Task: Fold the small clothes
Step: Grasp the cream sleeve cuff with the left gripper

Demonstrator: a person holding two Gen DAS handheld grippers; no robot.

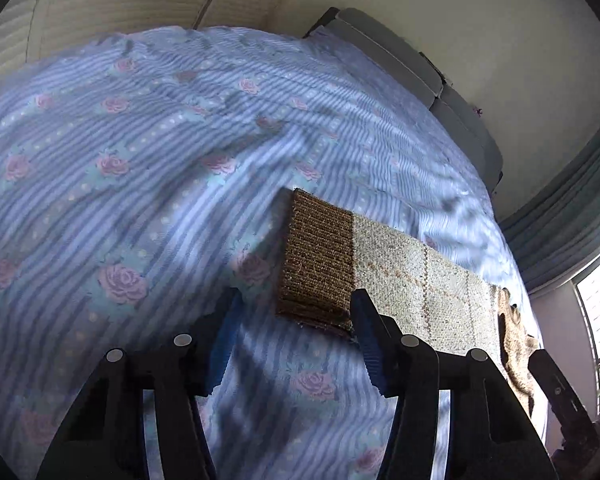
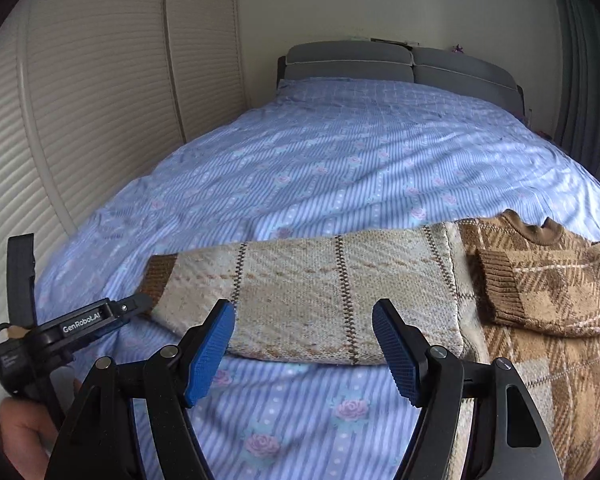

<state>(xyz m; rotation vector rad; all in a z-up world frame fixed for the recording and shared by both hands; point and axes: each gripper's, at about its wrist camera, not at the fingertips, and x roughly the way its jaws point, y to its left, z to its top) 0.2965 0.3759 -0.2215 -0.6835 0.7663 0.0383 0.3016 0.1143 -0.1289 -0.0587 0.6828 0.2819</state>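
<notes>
Left claw is gaping beside the sleeve cuff at lower centre; right claw is spreading empty before the sweater lying on the bed.

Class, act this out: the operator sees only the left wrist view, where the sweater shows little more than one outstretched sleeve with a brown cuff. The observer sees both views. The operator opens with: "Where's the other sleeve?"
Operator: Where's the other sleeve?
Observer: The other sleeve lies folded across the sweater, on its plaid front.
Operator: Which way does the neck point?
Observer: The collar points toward the headboard.
Operator: Is the right gripper holding anything?
Observer: No. The right gripper is open, with the middle of the outstretched sleeve just ahead of it.
</notes>
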